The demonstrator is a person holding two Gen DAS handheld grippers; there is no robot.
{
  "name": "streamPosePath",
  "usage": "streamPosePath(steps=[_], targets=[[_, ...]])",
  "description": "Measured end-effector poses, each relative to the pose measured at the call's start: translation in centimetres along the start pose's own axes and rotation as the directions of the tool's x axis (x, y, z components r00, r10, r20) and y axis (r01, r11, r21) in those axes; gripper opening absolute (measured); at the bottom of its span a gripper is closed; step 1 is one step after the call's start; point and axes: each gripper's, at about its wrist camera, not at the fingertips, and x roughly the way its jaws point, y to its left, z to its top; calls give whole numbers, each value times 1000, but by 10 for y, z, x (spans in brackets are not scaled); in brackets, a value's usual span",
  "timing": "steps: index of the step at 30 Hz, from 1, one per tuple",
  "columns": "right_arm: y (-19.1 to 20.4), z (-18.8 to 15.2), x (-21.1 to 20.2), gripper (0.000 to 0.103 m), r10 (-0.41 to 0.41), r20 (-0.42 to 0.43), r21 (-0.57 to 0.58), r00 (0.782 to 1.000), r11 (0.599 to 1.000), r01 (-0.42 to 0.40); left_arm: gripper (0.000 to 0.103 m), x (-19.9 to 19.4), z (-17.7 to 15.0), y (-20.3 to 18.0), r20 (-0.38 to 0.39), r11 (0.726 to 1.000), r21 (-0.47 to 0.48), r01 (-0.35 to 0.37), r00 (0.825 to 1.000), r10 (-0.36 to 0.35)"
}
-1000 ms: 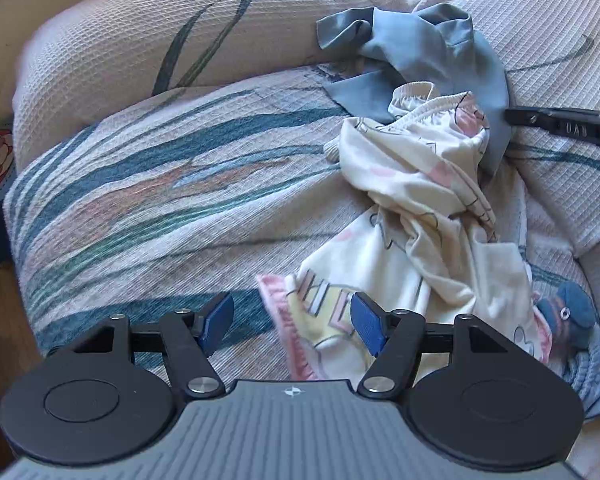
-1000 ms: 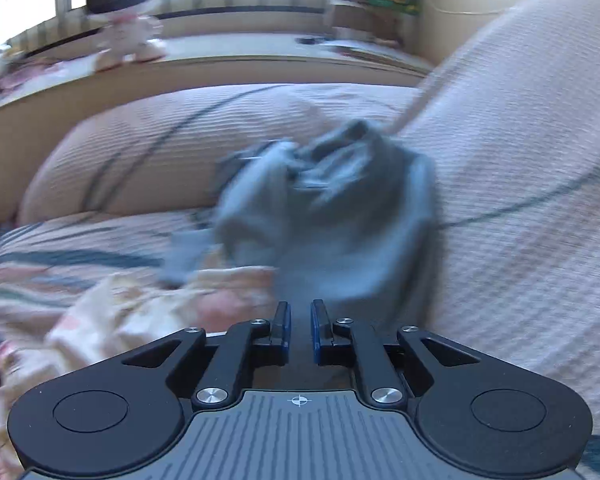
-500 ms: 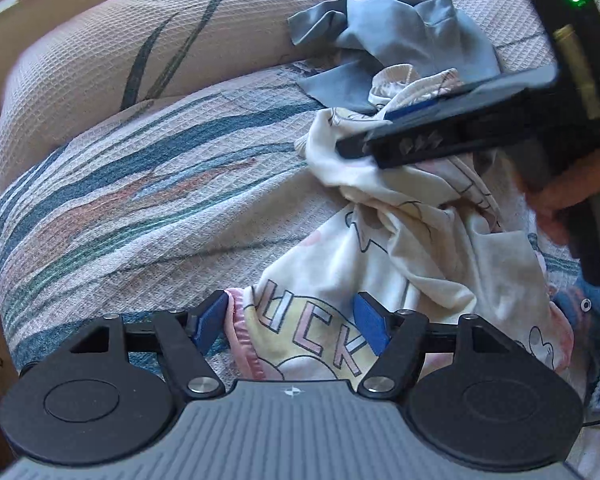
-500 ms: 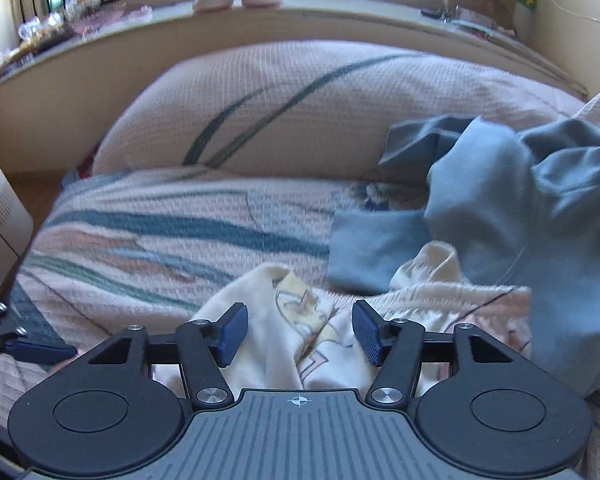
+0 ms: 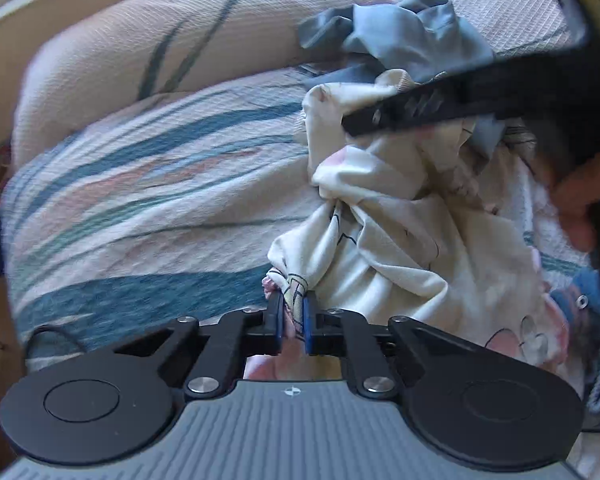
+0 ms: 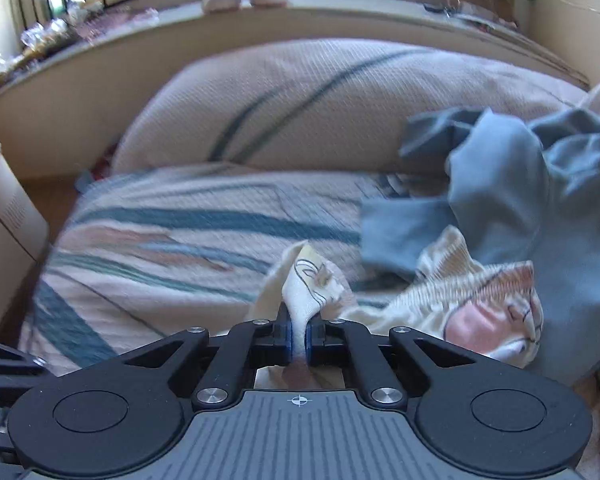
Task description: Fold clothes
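The cream printed garment (image 5: 400,232) lies crumpled on the bed's striped bedspread (image 5: 148,184), toward its right side, with a grey-blue garment (image 5: 404,36) bunched just behind it against the pillow (image 5: 160,52). The left gripper (image 5: 291,322) has just closed its fingers, and they now pinch the pink-trimmed near edge of the cream garment. The right gripper (image 6: 298,338) has just closed too, its fingers pinching a fold at the garment's far end, beside the grey-blue garment (image 6: 532,200). From the left wrist view, the right gripper's black body crosses above the cloth.
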Motion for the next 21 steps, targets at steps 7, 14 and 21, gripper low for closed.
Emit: streamPosePath(steps=[7, 14, 21], targets=[[45, 37, -45, 6, 176, 148, -28, 973, 984, -174, 8, -75, -13, 61, 49, 972, -108, -209, 975, 215], [94, 45, -42, 6, 242, 147, -144, 959, 965, -221, 8, -101, -44, 97, -61, 934, -189, -304, 953, 298], [72, 29, -19, 6, 43, 109, -109, 993, 994, -31, 9, -82, -57, 109, -117, 937, -196, -291, 955, 272]])
